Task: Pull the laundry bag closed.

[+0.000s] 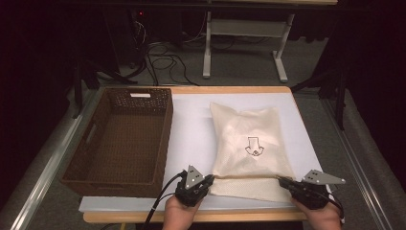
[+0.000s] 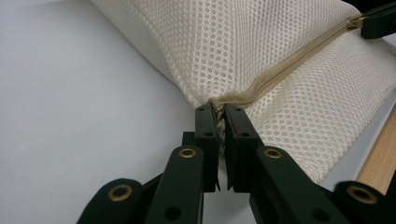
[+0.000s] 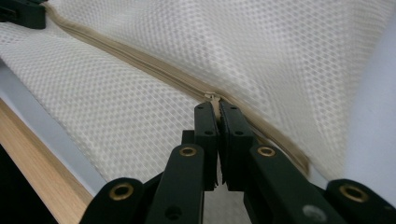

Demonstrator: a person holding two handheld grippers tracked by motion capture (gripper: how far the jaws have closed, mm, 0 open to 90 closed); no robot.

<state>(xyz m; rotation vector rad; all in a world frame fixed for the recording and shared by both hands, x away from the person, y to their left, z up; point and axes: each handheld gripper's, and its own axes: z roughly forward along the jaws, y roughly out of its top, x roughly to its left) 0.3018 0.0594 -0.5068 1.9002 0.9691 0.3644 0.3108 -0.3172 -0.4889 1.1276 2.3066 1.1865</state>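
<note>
We zip the mesh bag point(image 1: 251, 143) by the table's front edge.
Our left gripper point(image 2: 218, 108) pinches its corner; our right gripper point(image 3: 215, 100) pinches the zipper pull point(image 3: 214, 97), almost at the end.

The left black two-jaw gripper point(image 1: 208, 180) has matte linkage arms pinned with brass-ringed rivets and small dark screw holes, and flat rectangular jaw blocks, one smeared with red. A grey three-cornered plate dotted with small holes caps its body, and a black cable trails from it. The right black two-jaw gripper point(image 1: 281, 180) has the same linkage, rivets and grey plate.
</note>
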